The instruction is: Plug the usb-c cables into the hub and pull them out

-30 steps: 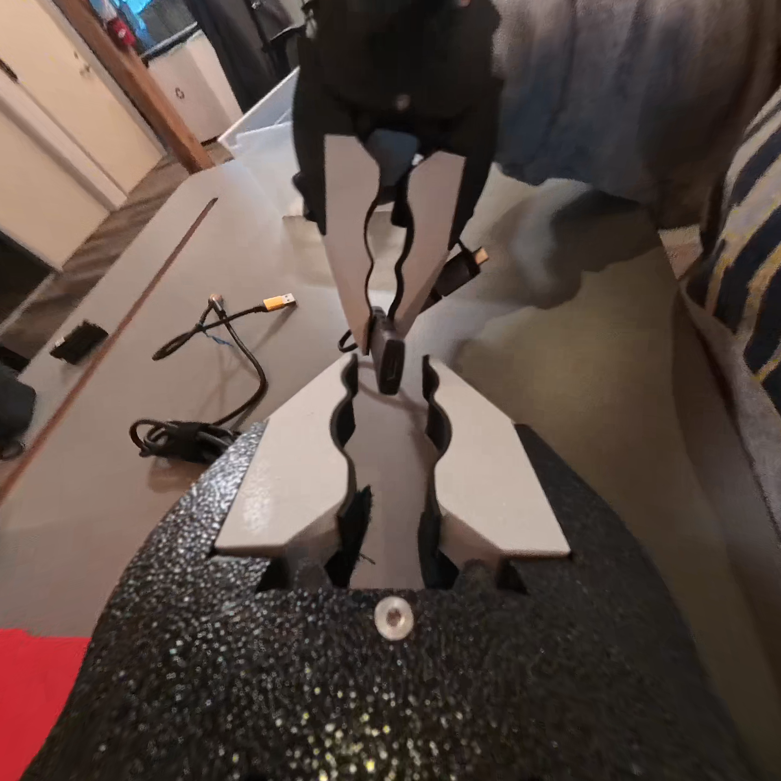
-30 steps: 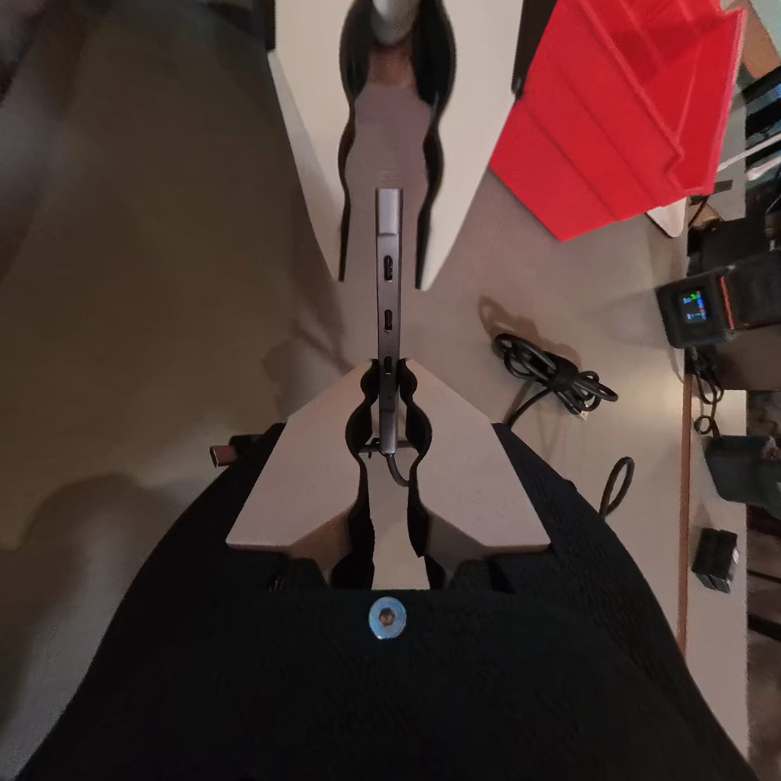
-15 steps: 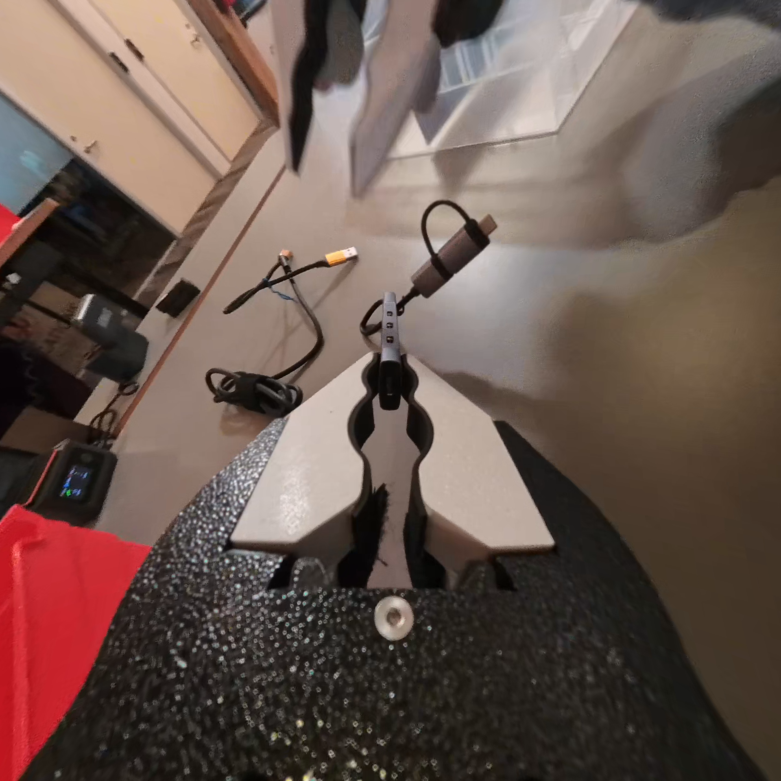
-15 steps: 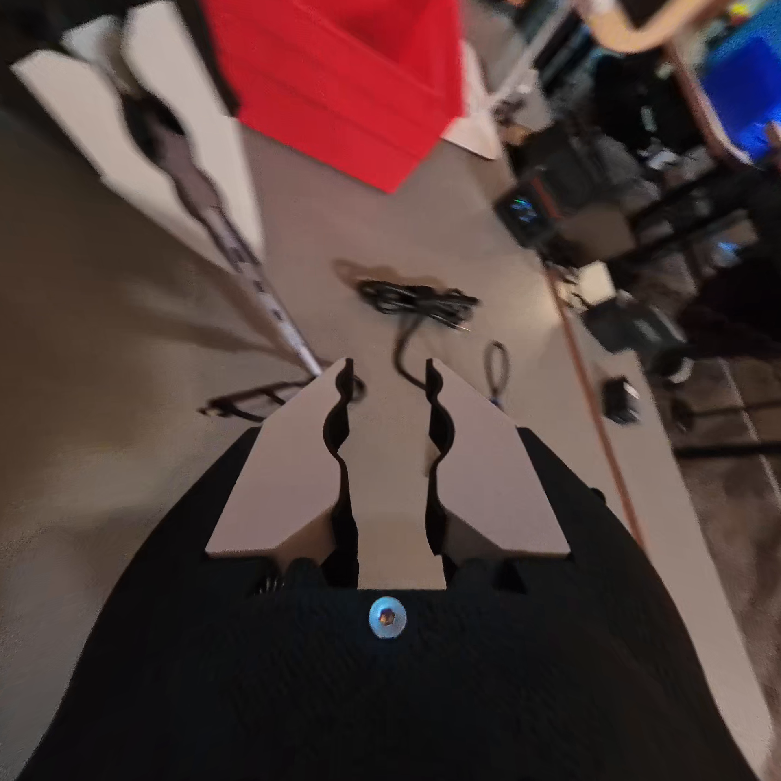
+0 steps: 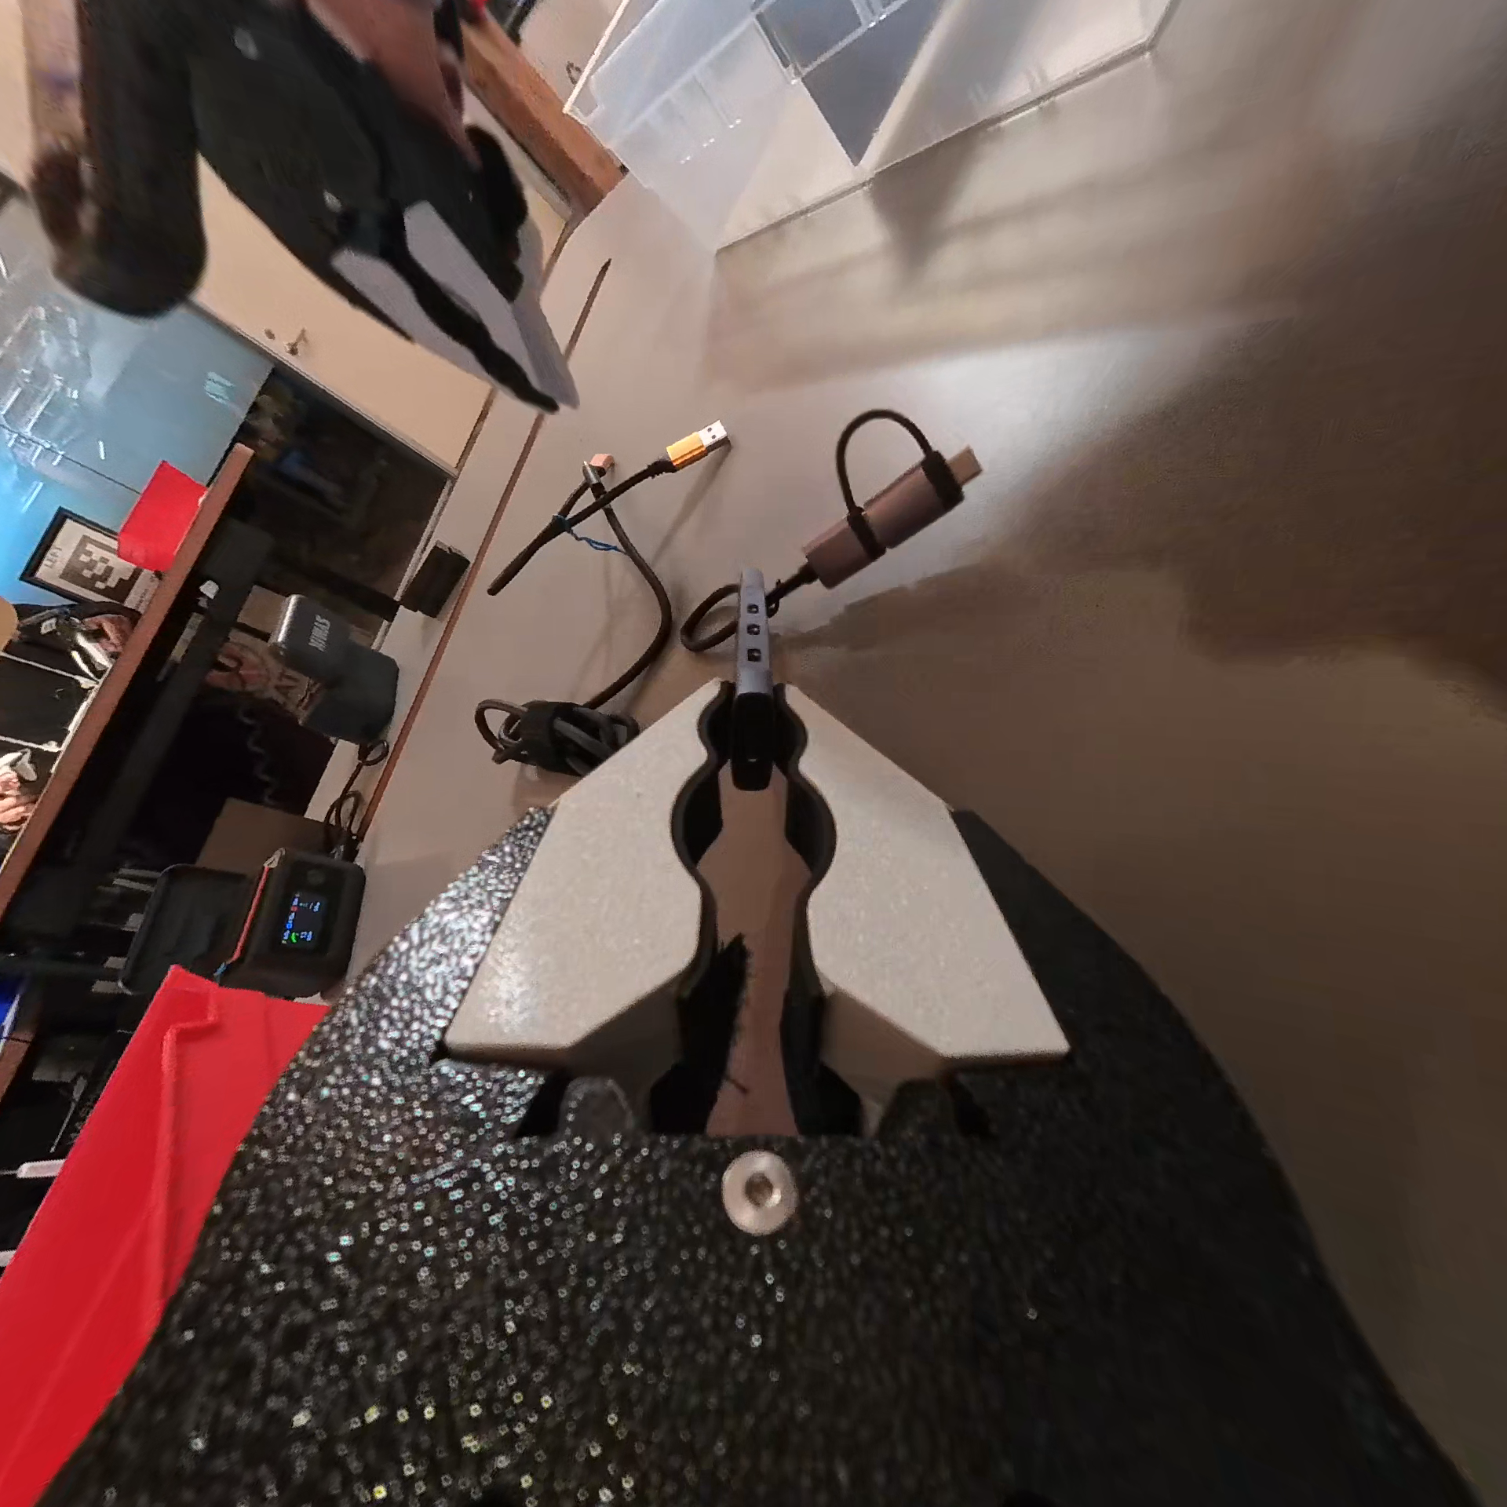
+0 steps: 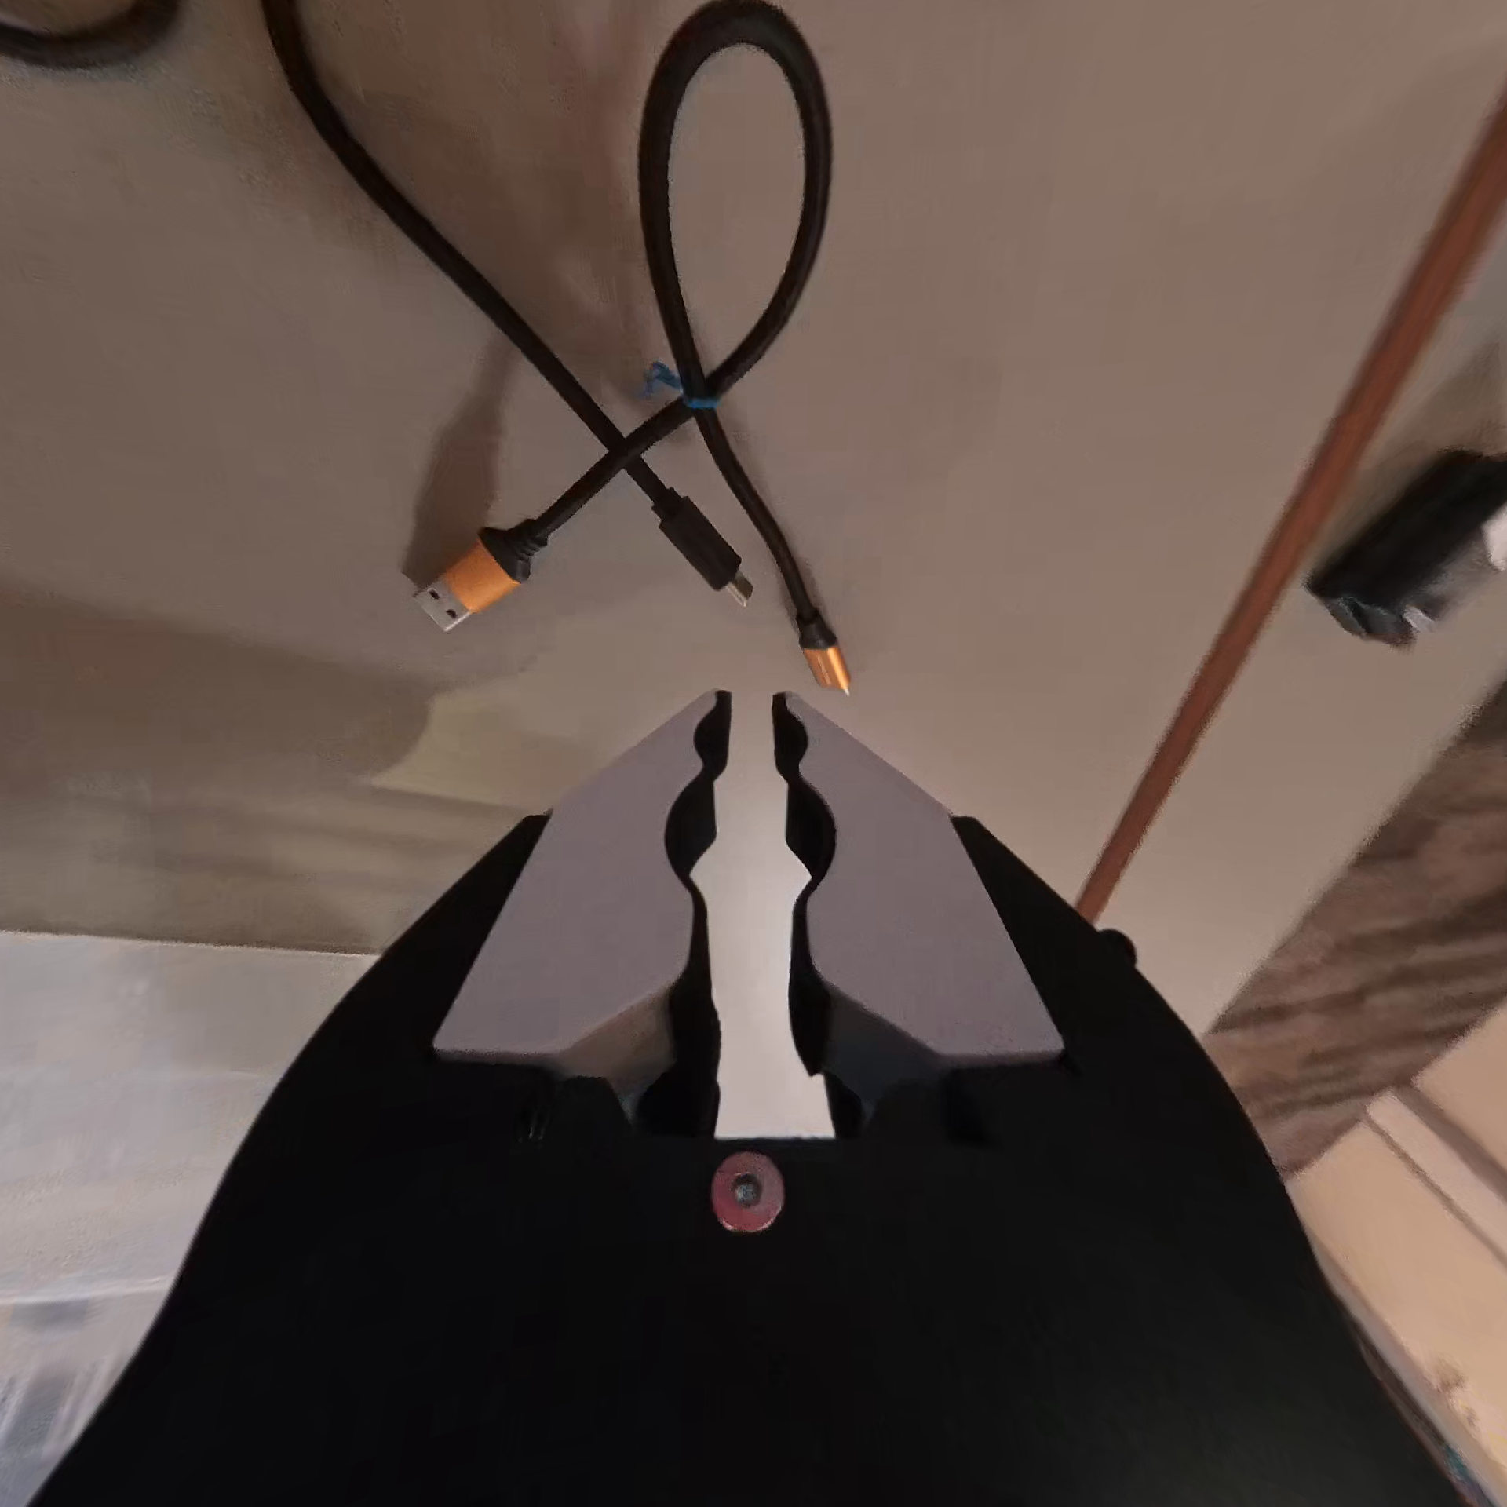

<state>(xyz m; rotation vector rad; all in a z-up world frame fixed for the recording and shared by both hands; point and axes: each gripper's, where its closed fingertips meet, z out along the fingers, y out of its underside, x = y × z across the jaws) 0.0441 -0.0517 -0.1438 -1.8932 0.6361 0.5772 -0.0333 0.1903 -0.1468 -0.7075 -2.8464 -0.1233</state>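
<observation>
This looks like a work room or lab. A big smooth beige table (image 5: pixel 1060 571) has black cables (image 6: pixel 506 302) lying loose on it. At ten o'clock in the left wrist view stands a long wooden shelf (image 5: pixel 122 644) full of dark gadgets. At eight o'clock sits a small black box with a lit screen (image 5: pixel 303 913). A clear plastic bin (image 5: pixel 734 90) stands at twelve o'clock.
</observation>
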